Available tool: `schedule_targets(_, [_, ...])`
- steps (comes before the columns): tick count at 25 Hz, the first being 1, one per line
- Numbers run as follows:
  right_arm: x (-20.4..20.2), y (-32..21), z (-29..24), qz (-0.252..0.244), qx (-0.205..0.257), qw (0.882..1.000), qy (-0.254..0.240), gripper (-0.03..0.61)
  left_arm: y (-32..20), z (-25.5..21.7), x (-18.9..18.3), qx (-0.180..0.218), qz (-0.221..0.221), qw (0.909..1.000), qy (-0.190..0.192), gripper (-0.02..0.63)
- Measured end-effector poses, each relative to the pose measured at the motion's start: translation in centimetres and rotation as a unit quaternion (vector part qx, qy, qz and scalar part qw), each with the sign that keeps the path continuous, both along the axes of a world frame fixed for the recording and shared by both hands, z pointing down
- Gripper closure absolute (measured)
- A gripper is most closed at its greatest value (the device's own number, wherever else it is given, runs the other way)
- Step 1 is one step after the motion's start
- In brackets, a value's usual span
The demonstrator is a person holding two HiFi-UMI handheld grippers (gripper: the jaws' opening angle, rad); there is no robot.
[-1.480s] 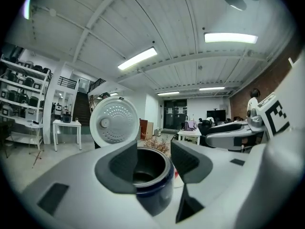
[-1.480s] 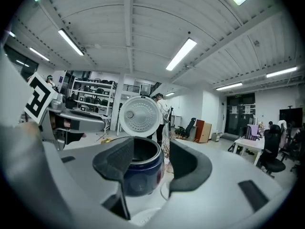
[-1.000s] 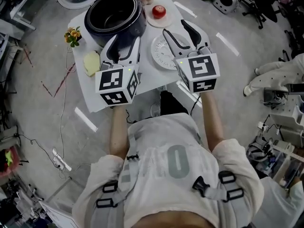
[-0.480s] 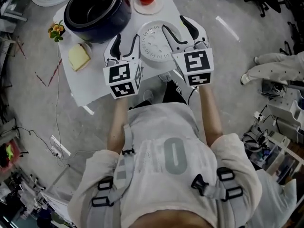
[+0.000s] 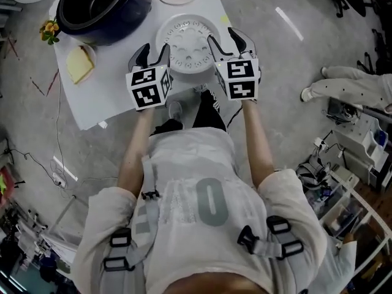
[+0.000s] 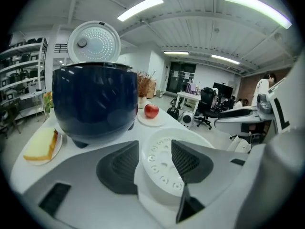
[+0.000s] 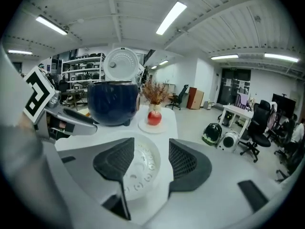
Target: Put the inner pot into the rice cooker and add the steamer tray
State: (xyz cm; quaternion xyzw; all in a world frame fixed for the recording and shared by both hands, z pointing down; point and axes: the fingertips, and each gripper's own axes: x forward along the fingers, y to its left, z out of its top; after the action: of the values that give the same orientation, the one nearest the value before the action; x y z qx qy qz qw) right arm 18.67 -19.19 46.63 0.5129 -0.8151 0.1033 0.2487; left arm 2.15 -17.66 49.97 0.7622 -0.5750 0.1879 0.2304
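- Long ceiling lamps (image 6: 140, 7) light both gripper views brightly and evenly, and glare white.
- The head view is dimmer, greyish and low in contrast.
- Wide lenses bend every edge; the corners go black.
- The dark rice cooker (image 6: 93, 104) carries soft reflections.

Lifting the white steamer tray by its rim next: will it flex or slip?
The steamer tray looks like moulded plastic with holes: probably stiff and light. Its smooth, shallow rim may slip in the pads. With the left hand-held gripper and right hand-held gripper at opposite edges, uneven lifting could tilt it.
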Motion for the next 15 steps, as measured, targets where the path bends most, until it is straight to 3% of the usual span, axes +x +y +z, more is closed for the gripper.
schedule_targets(8, [1.5,-1.1,7.8,0.035,-0.078,0.996,-0.023,0.35,-0.9,4.9,-0.1,-0.065,-0.027,0.9975,-0.001,0.397])
schedule_targets(15, [2.4,-1.3,10.3,0.055,-0.107,0.992,-0.03,0.398,-0.6,7.4,0.2,-0.099,-0.036,0.9944,-0.011,0.438])
